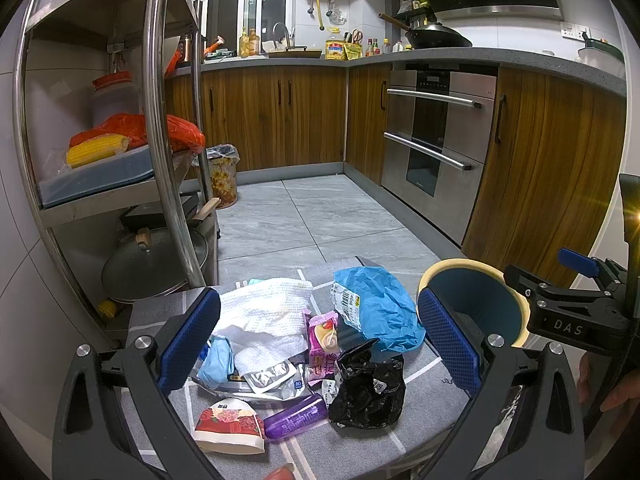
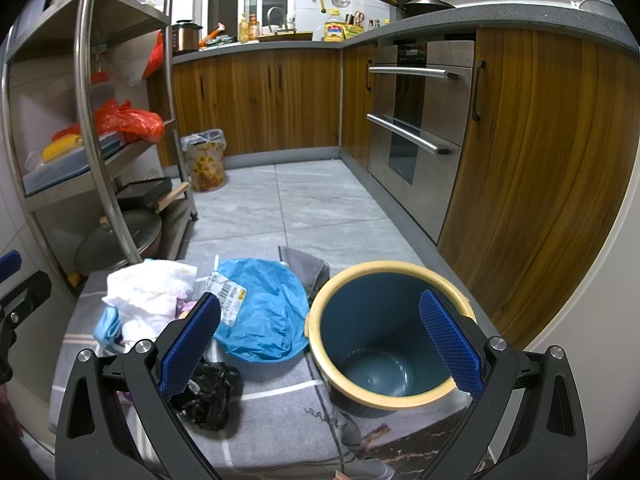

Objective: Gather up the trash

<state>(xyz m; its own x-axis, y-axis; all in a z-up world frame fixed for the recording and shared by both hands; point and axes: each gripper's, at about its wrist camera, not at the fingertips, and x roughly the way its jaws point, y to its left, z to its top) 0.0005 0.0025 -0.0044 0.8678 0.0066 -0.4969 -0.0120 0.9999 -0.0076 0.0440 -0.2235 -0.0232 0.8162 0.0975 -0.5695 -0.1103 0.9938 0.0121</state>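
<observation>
Grey cloth (image 1: 420, 368) holds trash (image 1: 304, 352) between spread left gripper (image 1: 320, 340); right gripper (image 2: 320, 340) gapes.

Left gripper (image 1: 318, 338) jaws spread wide, right gripper (image 2: 320, 344) likewise

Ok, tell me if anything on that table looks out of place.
Trash is strewn over the grey tablecloth: white paper towel, blue plastic bag, black bag, purple tube. The blue bin beside it holds no trash.

The blue bag (image 2: 264, 316) is crinkled, glossy plastic, the black bag (image 1: 366, 388) likewise. The white towel (image 1: 268, 316) looks rough, woven. The bin (image 2: 384, 360) is smooth plastic; the cupboards (image 1: 276, 116) grained wood.
</observation>
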